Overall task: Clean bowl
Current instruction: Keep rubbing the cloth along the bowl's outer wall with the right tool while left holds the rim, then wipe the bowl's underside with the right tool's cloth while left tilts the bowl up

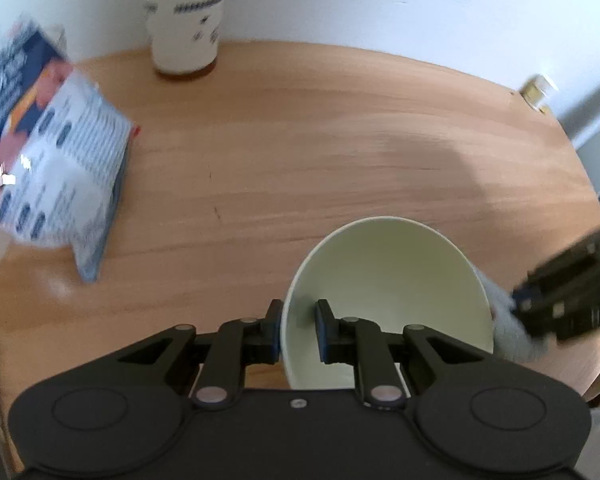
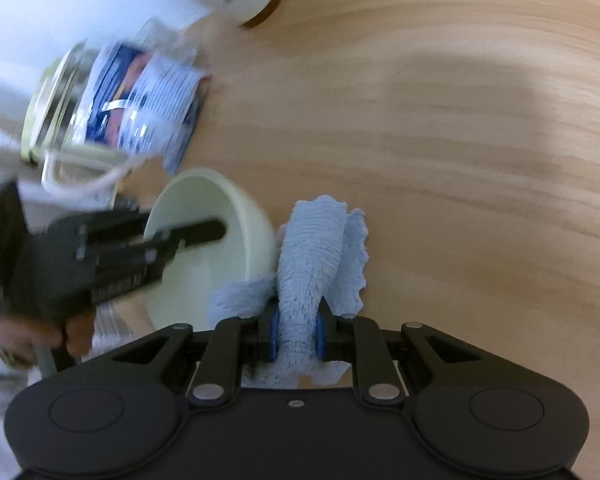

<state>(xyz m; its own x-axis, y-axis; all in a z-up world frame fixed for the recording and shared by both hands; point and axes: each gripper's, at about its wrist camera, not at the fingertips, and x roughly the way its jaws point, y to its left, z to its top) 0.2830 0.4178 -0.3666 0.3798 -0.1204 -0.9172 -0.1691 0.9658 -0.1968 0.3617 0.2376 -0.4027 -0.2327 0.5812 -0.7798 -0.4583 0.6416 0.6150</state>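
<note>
Left wrist view: the bowl [image 1: 388,300] was seen tipped on its side near the front edge of the bench [image 1: 300,140], its rim wall clamped between the fingers of the left gripper [image 1: 298,330]. The right gripper [image 2: 296,336] was closed on a blue cloth [image 2: 316,248], held just outside the bowl. A slip was judged possible, since only a thin rim was pinched; a hard wipe could twist the bowl free toward the nearby packet [image 1: 60,152].
</note>
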